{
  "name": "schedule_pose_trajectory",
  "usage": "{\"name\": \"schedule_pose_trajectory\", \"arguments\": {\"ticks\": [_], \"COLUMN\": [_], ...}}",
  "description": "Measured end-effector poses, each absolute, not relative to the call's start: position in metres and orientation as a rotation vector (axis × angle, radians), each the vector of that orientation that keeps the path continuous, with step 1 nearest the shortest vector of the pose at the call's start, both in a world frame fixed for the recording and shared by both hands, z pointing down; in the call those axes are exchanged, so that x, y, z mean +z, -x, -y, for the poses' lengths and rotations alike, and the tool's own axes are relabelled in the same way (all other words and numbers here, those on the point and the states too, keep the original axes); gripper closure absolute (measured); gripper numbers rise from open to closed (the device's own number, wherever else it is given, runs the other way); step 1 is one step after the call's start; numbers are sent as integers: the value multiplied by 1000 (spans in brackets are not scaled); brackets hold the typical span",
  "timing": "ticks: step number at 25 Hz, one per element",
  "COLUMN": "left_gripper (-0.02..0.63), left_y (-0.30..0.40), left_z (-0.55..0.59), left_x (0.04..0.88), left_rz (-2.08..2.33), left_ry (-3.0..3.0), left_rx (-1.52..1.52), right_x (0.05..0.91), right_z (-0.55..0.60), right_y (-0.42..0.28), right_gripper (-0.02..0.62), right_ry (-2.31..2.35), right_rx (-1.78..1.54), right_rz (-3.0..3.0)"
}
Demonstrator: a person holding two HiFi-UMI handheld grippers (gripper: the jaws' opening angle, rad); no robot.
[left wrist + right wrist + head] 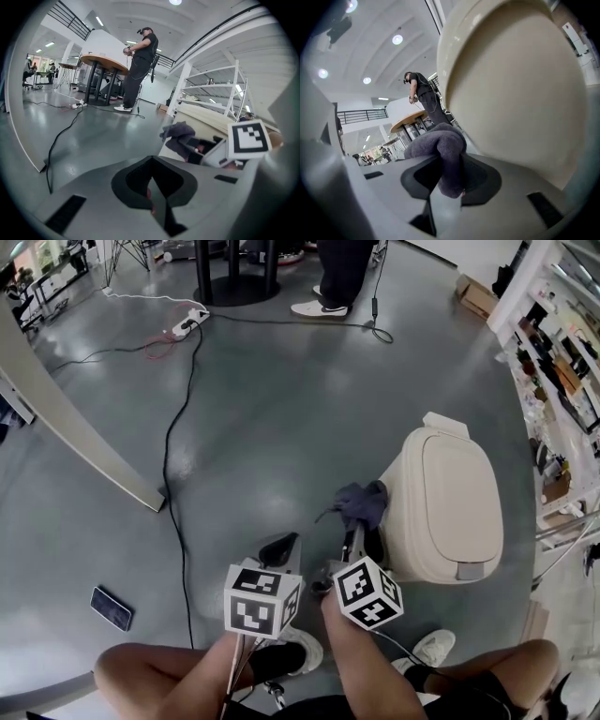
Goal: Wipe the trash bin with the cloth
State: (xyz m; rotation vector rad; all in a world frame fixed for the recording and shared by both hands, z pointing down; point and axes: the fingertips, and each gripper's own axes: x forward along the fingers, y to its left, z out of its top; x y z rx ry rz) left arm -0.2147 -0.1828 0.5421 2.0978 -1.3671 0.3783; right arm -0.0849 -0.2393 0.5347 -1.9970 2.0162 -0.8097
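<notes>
A cream trash bin [441,507] with a closed lid stands on the grey floor at the right of the head view; its side fills the right gripper view [511,89]. My right gripper [356,535] is shut on a dark purple-grey cloth [361,502] [440,154], held against the bin's left side. The cloth also shows in the left gripper view [180,138]. My left gripper [278,549] hangs just left of the right one, jaws shut with nothing between them [152,187].
A black cable [173,474] runs across the floor to a power strip [187,322]. A phone [112,607] lies at lower left. A person's shoes [319,307] and a table base [234,282] are far off. Shelving [553,381] lines the right side.
</notes>
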Motion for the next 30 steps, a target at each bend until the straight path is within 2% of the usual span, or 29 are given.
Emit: {"name": "schedule_pose_trajectory", "arguments": {"ticks": [9, 20, 30], "left_gripper": [607, 607, 607], "left_y": [216, 225, 207], "left_z": [184, 186, 183], "left_x": [544, 550, 571], "left_rz": [1374, 1389, 1339], "left_ry": [-2096, -2071, -2098], "left_rx": [378, 374, 466], "right_x": [543, 623, 717], "right_z": [272, 273, 263], "right_y": [80, 75, 73], "right_gripper": [488, 488, 486], "right_ry": [2100, 2291, 2401], "right_rx": [-881, -1030, -1297], "right_rz": [-1853, -1852, -1844]}}
